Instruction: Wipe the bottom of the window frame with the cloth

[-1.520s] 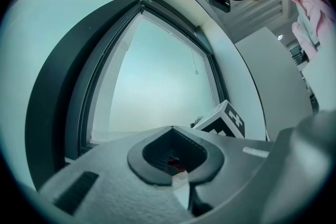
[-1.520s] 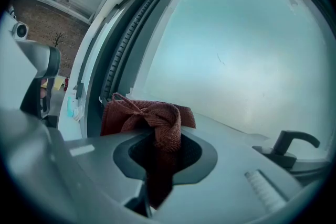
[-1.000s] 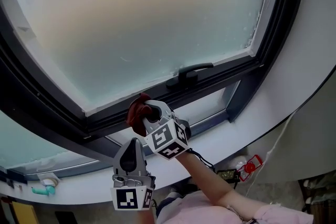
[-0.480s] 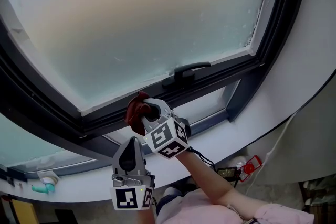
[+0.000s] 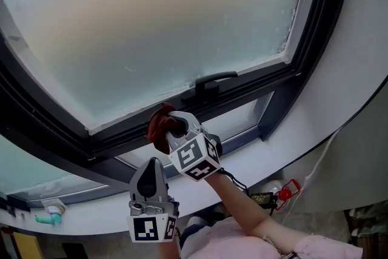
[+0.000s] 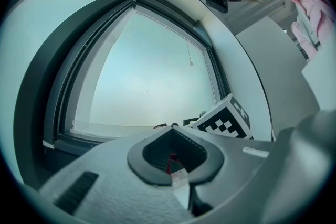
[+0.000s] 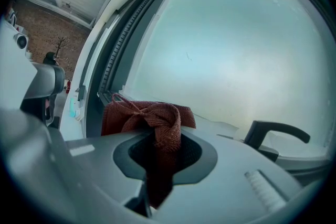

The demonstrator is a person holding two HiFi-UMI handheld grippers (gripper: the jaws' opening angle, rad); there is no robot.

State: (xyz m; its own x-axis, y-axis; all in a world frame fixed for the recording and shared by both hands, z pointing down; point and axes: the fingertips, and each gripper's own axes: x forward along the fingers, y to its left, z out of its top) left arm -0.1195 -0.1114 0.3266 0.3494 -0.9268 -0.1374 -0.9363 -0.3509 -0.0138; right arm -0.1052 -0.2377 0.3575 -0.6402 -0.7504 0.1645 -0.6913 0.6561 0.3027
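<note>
**At the bottom rail: cloth pinched, set to wipe**

Low on the window frame (image 5: 121, 139), at its bottom edge, my right gripper (image 5: 173, 130) has its fingers pinching the red cloth (image 5: 159, 127) by a bunched fold. Soft, light and floppy, I judge; a mid-cloth hold leaves a wad to press. My left gripper (image 5: 151, 162) hangs below, fingers pressed together, empty.
</note>
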